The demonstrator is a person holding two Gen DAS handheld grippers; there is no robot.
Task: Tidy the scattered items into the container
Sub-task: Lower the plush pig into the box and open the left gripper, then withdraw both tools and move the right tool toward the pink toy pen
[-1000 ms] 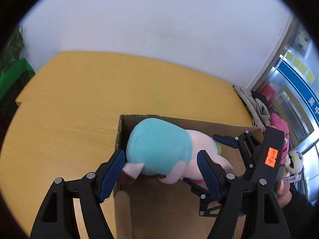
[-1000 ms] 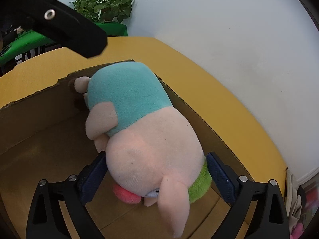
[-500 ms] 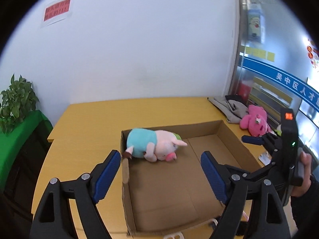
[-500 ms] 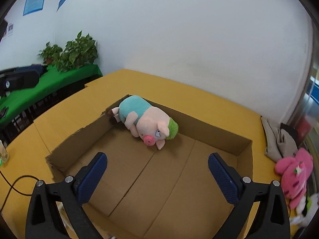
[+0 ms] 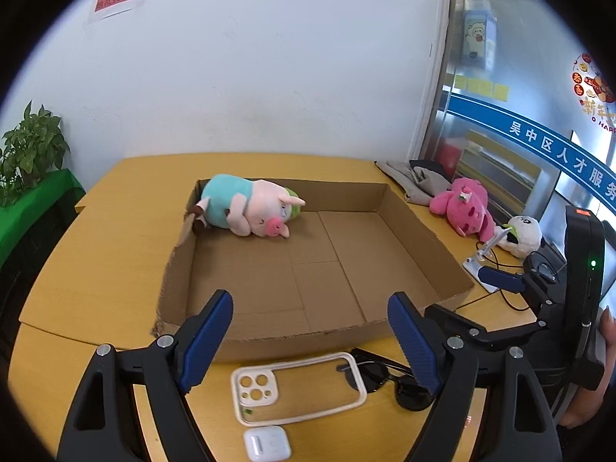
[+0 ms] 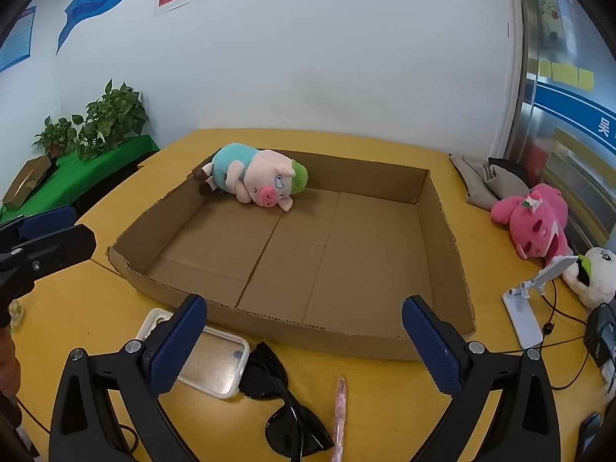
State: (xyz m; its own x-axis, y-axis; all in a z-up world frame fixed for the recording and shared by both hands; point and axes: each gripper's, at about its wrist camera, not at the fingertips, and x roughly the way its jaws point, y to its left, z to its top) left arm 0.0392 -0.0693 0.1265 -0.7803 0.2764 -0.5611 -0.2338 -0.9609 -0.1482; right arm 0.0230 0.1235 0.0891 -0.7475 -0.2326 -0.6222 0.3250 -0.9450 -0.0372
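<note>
A shallow cardboard box (image 5: 423, 231) (image 6: 346, 331) lies on the yellow table. A pink pig plush in a teal shirt (image 5: 250, 208) (image 6: 258, 177) rests in its far left corner. My left gripper (image 5: 310, 308) is open and holds nothing; it hovers over the box's near wall. My right gripper (image 6: 304, 308) is also open with nothing in it, just in front of the same wall. Before the box lie a white phone case (image 5: 296, 389) (image 6: 215, 369), black sunglasses (image 5: 385, 377) (image 6: 277, 381), a white earbuds case (image 5: 265, 442) and a pink pen (image 6: 340, 412).
To the right of the box sit a pink plush (image 6: 535, 219), a white panda plush (image 6: 593, 277), a white phone stand (image 6: 527, 308) with a cable, and grey cloth (image 5: 415, 181). Potted plants (image 6: 111, 115) stand on a green-covered table at the left. A wall is behind.
Both grippers let go of the pig plush and pulled back from the far corner to the box's near side. The pig now lies alone in the box.
</note>
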